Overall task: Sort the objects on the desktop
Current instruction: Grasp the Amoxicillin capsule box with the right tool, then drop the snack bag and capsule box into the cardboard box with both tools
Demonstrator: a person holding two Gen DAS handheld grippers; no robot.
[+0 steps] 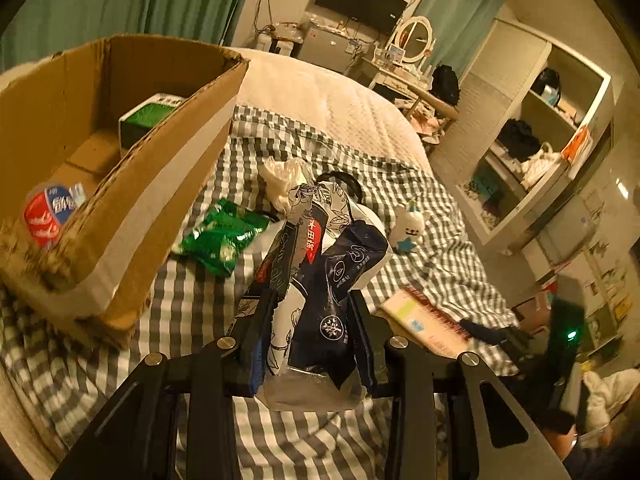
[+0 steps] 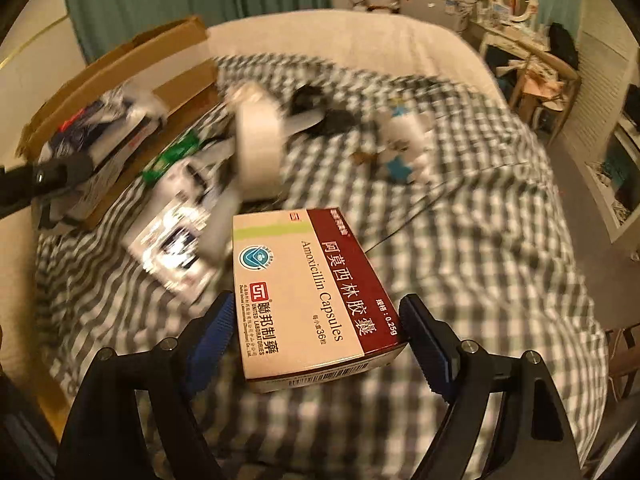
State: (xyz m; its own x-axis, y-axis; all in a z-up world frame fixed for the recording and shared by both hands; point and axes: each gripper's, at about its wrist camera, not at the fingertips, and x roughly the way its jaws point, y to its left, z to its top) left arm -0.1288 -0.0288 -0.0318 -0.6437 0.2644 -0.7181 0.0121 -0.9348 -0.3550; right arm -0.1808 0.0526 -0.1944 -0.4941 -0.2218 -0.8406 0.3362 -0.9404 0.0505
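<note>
My left gripper (image 1: pixel 312 300) is shut on a dark blue and white patterned packet (image 1: pixel 336 264), which it holds above the checked bedsheet just right of an open cardboard box (image 1: pixel 168 184). My right gripper (image 2: pixel 316 302) is shut on a cream and maroon Amoxicillin capsule box (image 2: pixel 280 248); both blue pads press its sides and it hangs over the sheet. The left wrist view catches that capsule box (image 1: pixel 420 320) low on the right. On the sheet lie a green snack packet (image 1: pixel 220 236) and a small white plush toy (image 1: pixel 408 228).
The cardboard box holds a green and white carton (image 1: pixel 148 120) and a red and blue item (image 1: pixel 48 212). A white tape roll (image 2: pixel 256 148), a silver packet (image 2: pixel 172 248), a crumpled plastic bag (image 1: pixel 284 180) and black items lie mid-bed. Shelves (image 1: pixel 532 152) stand beyond the bed's right edge.
</note>
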